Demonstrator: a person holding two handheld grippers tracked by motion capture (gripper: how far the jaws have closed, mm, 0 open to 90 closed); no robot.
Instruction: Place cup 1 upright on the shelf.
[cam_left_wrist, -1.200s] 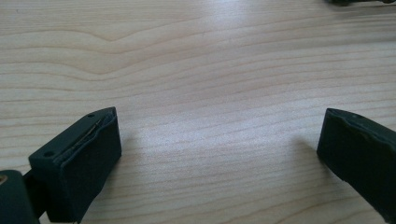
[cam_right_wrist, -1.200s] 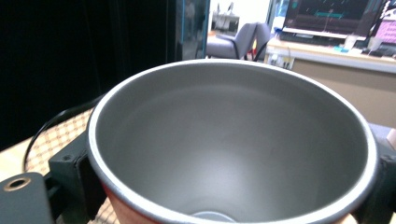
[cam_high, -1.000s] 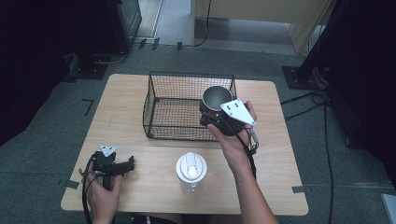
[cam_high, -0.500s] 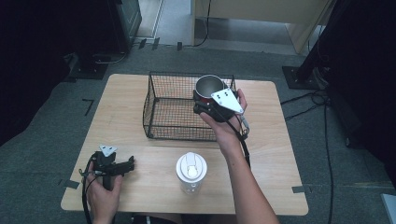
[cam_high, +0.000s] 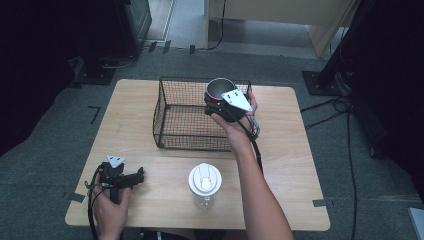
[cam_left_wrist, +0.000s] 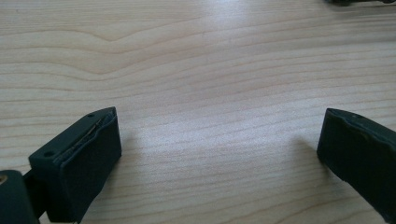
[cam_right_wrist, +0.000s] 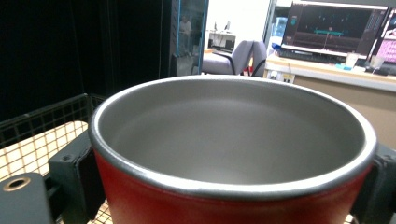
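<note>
A red metal cup (cam_high: 220, 90) with a steel inside is held upright in my right gripper (cam_high: 222, 106), above the right part of the black wire basket (cam_high: 170, 117). In the right gripper view the cup (cam_right_wrist: 233, 149) sits between the two black jaws, which press on its sides, and the basket's mesh (cam_right_wrist: 42, 135) lies below it. My left gripper (cam_high: 131, 177) rests on the table near the front left corner. Its fingers (cam_left_wrist: 79, 163) stand wide apart over bare wood with nothing between them.
A clear plastic bottle with a white lid (cam_high: 204, 184) stands near the table's front edge, between my two arms. The wooden table (cam_high: 295, 165) has bare surface at the right and at the left of the basket. Cables trail from both grippers.
My right gripper has carried the red cup leftward and farther from me, from the basket's right edge to above its inside. The left gripper has not moved.
</note>
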